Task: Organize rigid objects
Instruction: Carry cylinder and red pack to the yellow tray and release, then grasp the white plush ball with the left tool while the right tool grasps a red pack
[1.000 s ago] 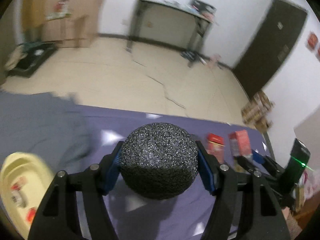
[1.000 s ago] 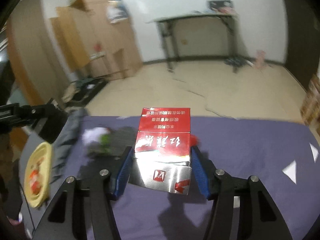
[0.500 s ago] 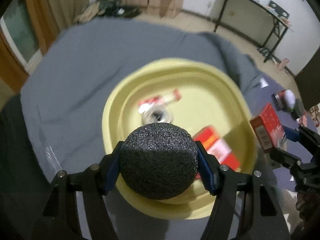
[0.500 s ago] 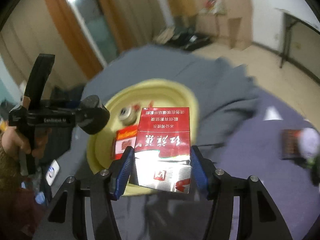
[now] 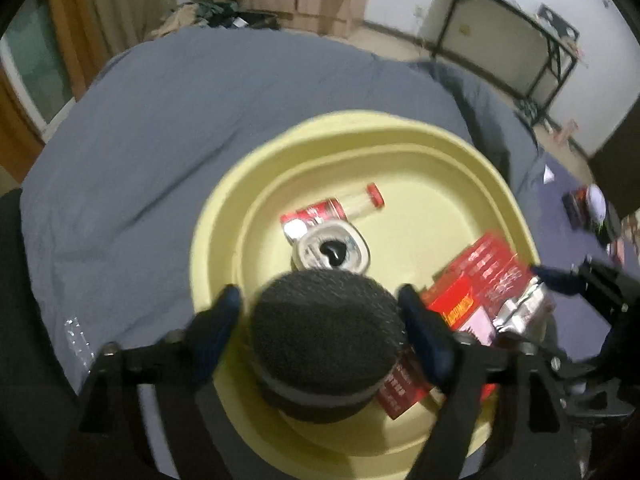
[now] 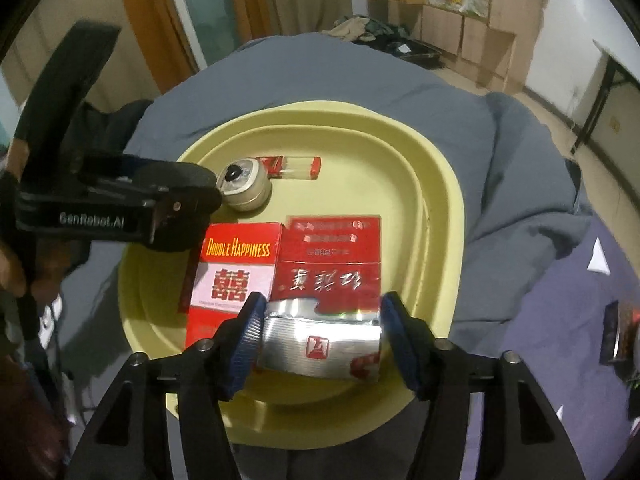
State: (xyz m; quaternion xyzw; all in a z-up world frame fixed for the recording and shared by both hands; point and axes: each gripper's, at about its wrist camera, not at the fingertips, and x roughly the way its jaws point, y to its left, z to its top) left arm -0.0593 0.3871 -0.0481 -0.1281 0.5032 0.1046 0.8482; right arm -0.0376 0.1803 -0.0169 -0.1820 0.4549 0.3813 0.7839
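The left gripper hangs over the near side of a yellow tray that lies on a grey blanket. Its jaws are opening: the blue pads now stand clear of the black foam ball on both sides, with a gap showing on the left and a narrower one on the right. The ball sits low between them over the tray floor; whether it already rests on the tray is hard to tell from this angle.

The right gripper is over the tray's near right part, and its jaws are opening too. A red and silver cigarette pack lies between the fingers; the pads look just off its sides, though blur makes that uncertain. Just beside it on the left lies a second red pack marked Double Happiness. Farther back in the tray are a small round tin and a clear tube with red ends.

Half a second ago both grippers gripped tight, the ball squeezed between the left pads and the pack clamped and carried above the tray's edge. A second ago both were over the purple cloth, away from the tray.
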